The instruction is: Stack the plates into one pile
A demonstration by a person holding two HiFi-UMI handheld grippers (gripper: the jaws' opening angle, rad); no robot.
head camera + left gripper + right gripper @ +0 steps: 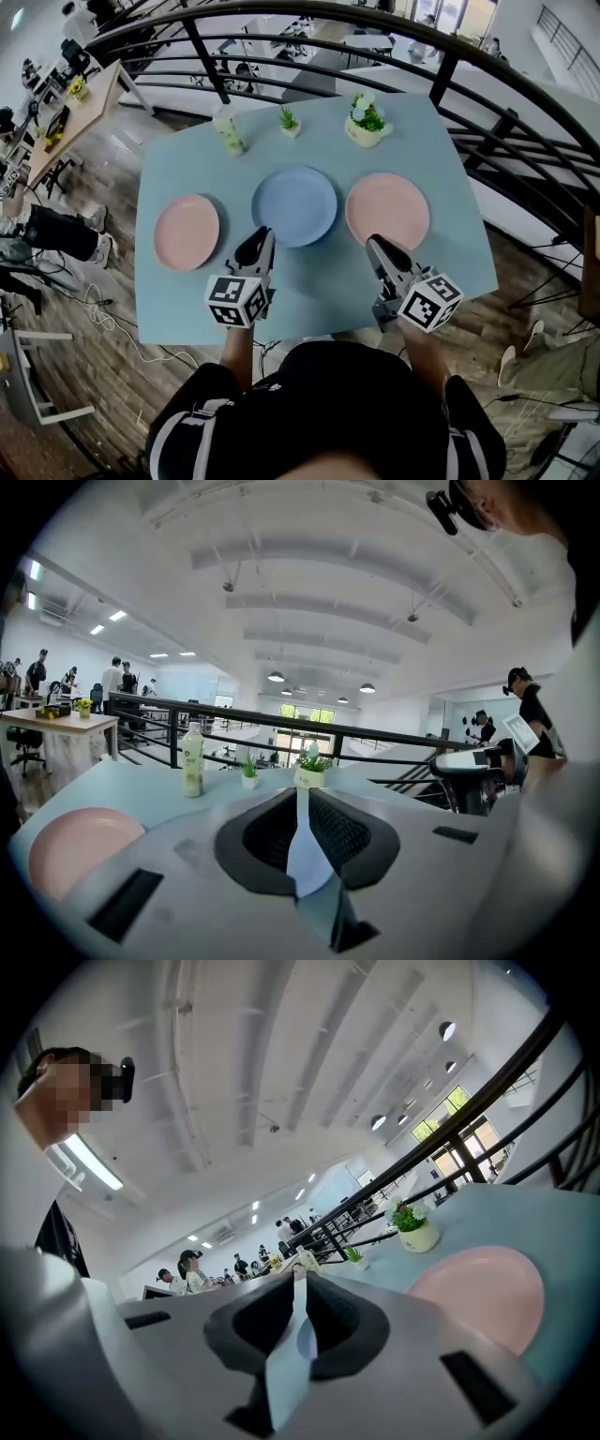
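Three plates lie apart in a row on the light blue table (309,281): a pink plate (187,232) at the left, a blue plate (294,206) in the middle, a second pink plate (387,210) at the right. My left gripper (255,246) hovers just in front of the blue plate's near left edge, shut and empty. My right gripper (378,246) is at the near edge of the right pink plate, shut, holding nothing. The left gripper view has the left pink plate (80,846) beside the shut left gripper (300,803). The right gripper view has the right pink plate (483,1293) beside the right gripper (300,1288).
Along the table's far edge stand a pale green bottle (229,131), a small potted plant (289,122) and a white flower pot (366,120). A black railing (441,75) runs behind the table. People stand at desks in the background.
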